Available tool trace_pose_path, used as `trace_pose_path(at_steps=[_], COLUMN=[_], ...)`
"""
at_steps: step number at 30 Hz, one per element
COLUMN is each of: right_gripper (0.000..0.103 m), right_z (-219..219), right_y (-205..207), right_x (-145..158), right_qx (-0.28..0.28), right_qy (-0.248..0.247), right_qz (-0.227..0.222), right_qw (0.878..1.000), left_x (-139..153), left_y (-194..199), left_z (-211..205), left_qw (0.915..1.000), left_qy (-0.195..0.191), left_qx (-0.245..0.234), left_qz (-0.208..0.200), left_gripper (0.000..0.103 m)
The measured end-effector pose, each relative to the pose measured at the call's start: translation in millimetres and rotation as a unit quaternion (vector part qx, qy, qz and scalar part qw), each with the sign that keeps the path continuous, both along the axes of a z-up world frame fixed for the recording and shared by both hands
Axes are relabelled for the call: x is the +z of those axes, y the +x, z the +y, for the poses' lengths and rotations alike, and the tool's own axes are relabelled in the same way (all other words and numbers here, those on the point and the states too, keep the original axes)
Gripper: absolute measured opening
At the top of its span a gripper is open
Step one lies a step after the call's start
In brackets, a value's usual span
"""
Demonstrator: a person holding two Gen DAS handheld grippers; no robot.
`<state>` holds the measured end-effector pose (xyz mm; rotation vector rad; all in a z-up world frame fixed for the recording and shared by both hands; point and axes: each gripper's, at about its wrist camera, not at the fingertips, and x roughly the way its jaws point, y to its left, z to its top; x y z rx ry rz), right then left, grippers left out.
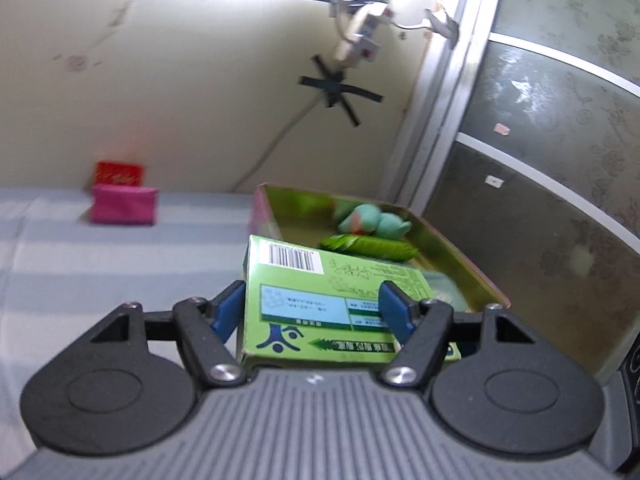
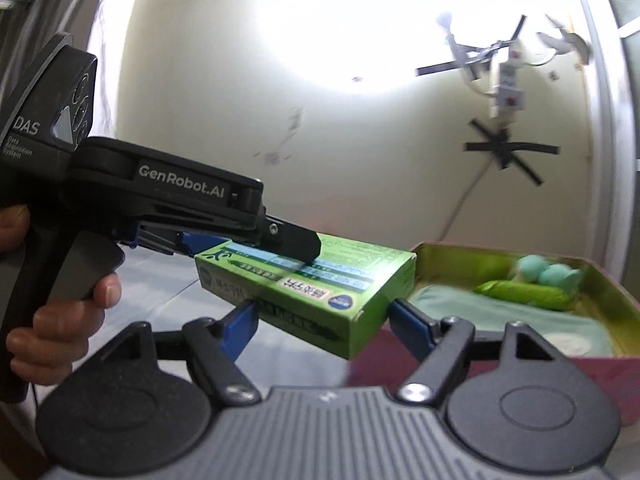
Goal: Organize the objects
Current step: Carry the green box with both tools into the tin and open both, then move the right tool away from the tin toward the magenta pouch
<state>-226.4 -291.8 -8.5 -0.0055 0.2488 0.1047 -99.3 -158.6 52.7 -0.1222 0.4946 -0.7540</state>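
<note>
A green carton (image 1: 304,280) with a barcode sits between the blue pads of my left gripper (image 1: 312,300), which is shut on it. The right wrist view shows that left gripper (image 2: 296,256) from the side, with the carton (image 2: 320,288) lifted off the surface beside an open tin (image 2: 440,360) with pink outer walls. Its gold rim (image 1: 460,248) lies just beyond the carton. Inside are a teal plush toy (image 1: 376,220), a green packet (image 1: 368,246) and a teal cloth (image 2: 500,316). My right gripper (image 2: 326,316) is open, its pads below and in front of the carton, not pressing it.
A pink pouch (image 1: 124,204) and a red box (image 1: 118,174) stand against the wall at the far left of the grey striped surface (image 1: 80,272). A power strip (image 1: 360,28) is taped high on the wall. A patterned sliding door (image 1: 560,160) closes the right side. A hand (image 2: 60,312) grips the left handle.
</note>
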Motion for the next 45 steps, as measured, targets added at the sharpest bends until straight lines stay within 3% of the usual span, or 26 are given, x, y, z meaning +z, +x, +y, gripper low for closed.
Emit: trace_pose_path(at_steps=[9, 11, 14, 16, 19, 22, 26, 37, 45], right_gripper=[0.078, 0.09, 0.092, 0.088, 0.09, 0.09, 0.09, 0.089, 0.089], right_z=[-72, -90, -114, -126, -139, -137, -131, -118, -106], right_y=[27, 50, 96, 109, 84, 59, 22, -26, -31], right_x=[10, 11, 9, 6, 1, -9, -15, 7, 19], right_qx=[-0.06, -0.074, -0.13, -0.171, -0.155, -0.179, -0.192, -0.218, -0.209], right_qy=[0.024, 0.032, 0.038, 0.036, 0.098, 0.107, 0.146, 0.146, 0.143], right_qz=[0.006, 0.025, 0.05, 0.063, 0.043, 0.043, 0.033, 0.002, -0.006], right_qw=[0.998, 0.996, 0.989, 0.983, 0.982, 0.977, 0.97, 0.965, 0.967], left_x=[6, 3, -9, -16, -25, -32, -33, -30, -29], left_y=[34, 51, 76, 81, 71, 58, 45, 16, 10], left_z=[-88, -108, -132, -126, -110, -106, -104, -94, -72], left_qw=[0.9984, 0.9979, 0.995, 0.995, 0.9963, 0.995, 0.9965, 0.9967, 0.9963], left_qy=[0.031, 0.045, 0.095, 0.094, 0.081, 0.096, 0.084, 0.075, 0.077], left_qx=[-0.044, -0.043, 0.009, 0.032, 0.025, 0.022, 0.0, -0.029, -0.027], left_qz=[-0.016, -0.017, -0.028, -0.012, -0.011, -0.018, -0.009, -0.013, -0.027], left_gripper=[0.073, 0.074, 0.074, 0.074, 0.076, 0.076, 0.076, 0.076, 0.076])
